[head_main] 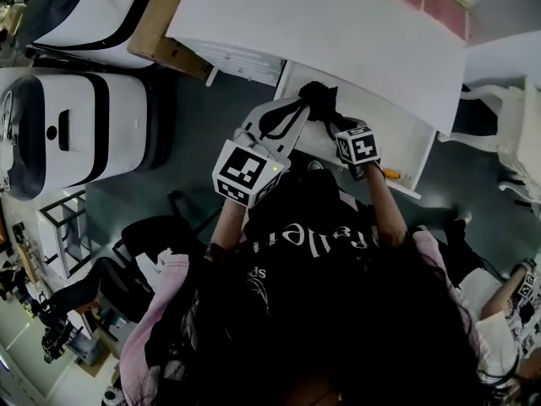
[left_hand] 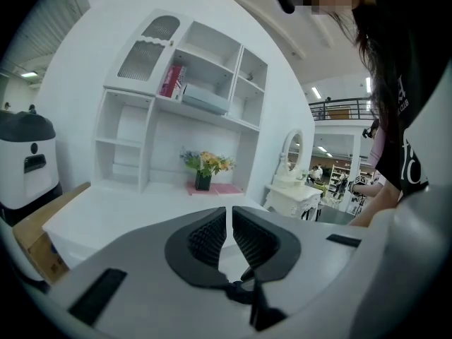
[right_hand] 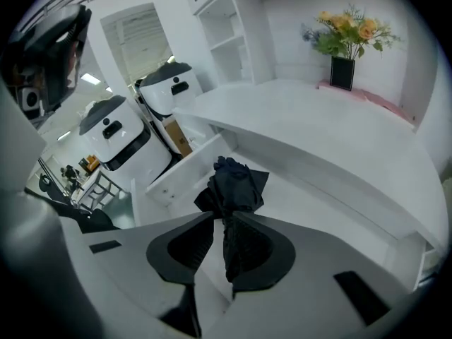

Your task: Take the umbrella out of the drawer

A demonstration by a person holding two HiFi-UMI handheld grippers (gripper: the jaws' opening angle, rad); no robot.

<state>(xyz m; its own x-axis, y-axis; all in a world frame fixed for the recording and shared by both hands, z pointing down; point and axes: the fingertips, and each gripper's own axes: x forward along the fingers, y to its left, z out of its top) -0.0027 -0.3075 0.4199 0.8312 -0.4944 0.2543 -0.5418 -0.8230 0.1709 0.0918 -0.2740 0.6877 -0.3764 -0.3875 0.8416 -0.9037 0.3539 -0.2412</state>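
showing the right gripper [right_hand: 215,221] nipped nearly closed on black umbrella [right_hand: 234,182] fabric, which bunches at the jaw tips over the open drawer [right_hand: 173,179], near the desk [right_hand: 318,119] edge. left gripper [left_hand: 229,214]: jaws almost together, nothing between them, facing the shelves [left_hand: 205,83] above the desk.

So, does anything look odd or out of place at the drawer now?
Only the black umbrella: its fabric is loose and crumpled, pinched in the right gripper at the open drawer. Nothing looks spilled or broken.
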